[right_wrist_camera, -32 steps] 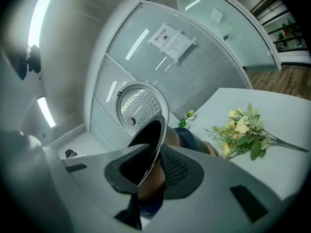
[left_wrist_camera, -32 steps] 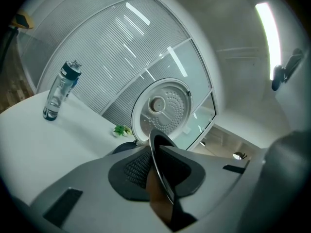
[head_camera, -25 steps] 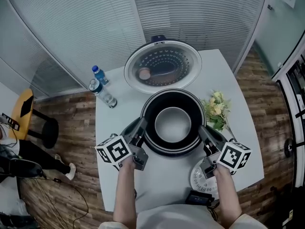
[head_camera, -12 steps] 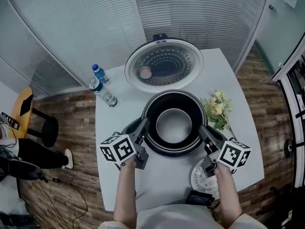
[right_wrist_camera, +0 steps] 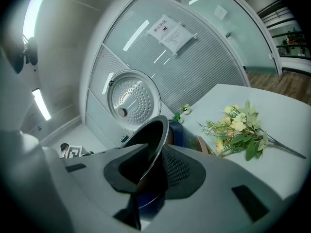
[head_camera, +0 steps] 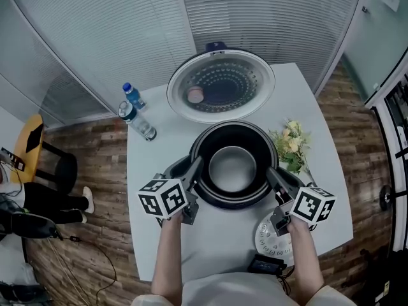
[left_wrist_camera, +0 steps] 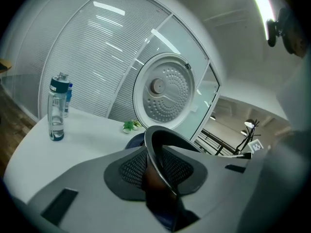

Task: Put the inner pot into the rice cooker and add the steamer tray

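Over the last second both tongs have been opening. The left tongs [head_camera: 193, 168] and right tongs [head_camera: 270, 173] now stand slightly apart, with their pads loose on either side of the pot's [head_camera: 231, 167] rim, which runs between each pair. The left tongs have also rolled and edged toward the pot. The pot sits in the cooker [head_camera: 215, 202], whose lid [head_camera: 221, 85] is up. Both forearms [head_camera: 169, 254] reach forward, with the tongs tipped slightly down at opposite sides of the rim. The tray [head_camera: 264, 240] lies on the tabletop [head_camera: 210, 247] near the right tongs.

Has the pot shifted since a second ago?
No. The pot sits in the same spot, with the same gap to the flowers on its right.
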`<state>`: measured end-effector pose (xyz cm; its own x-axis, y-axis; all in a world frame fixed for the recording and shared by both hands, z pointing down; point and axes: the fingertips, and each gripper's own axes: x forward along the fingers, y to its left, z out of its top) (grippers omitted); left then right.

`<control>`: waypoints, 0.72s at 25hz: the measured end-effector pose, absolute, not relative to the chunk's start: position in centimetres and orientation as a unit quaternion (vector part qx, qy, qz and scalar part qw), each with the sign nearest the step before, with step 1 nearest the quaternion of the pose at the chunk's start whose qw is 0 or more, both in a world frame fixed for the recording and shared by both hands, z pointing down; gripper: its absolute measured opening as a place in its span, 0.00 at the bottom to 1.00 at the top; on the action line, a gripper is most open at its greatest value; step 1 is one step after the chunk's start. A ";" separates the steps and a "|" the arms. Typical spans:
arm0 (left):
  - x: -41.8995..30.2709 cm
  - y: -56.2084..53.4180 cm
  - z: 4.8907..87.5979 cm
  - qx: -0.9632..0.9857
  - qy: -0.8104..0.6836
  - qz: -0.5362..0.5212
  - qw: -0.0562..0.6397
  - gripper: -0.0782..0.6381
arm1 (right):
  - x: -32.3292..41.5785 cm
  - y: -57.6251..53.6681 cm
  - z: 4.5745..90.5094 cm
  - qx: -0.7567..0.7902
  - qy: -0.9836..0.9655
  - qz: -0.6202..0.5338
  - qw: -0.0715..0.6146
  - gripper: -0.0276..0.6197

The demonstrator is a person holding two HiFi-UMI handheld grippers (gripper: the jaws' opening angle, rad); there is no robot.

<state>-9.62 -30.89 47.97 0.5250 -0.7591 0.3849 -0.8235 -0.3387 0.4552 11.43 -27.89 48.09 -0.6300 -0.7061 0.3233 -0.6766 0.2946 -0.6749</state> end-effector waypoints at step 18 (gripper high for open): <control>-9.6 -30.7 50.4 0.807 -0.510 0.208 0.215 0.30 | 10.5 -27.9 48.7 -0.458 0.829 -0.299 -0.117 0.23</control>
<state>-9.62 -30.66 50.38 0.3944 -0.7331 0.5541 -0.9115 -0.3885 0.1349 10.55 -27.88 48.75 -0.5528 -0.6890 0.4686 -0.8295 0.4016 -0.3881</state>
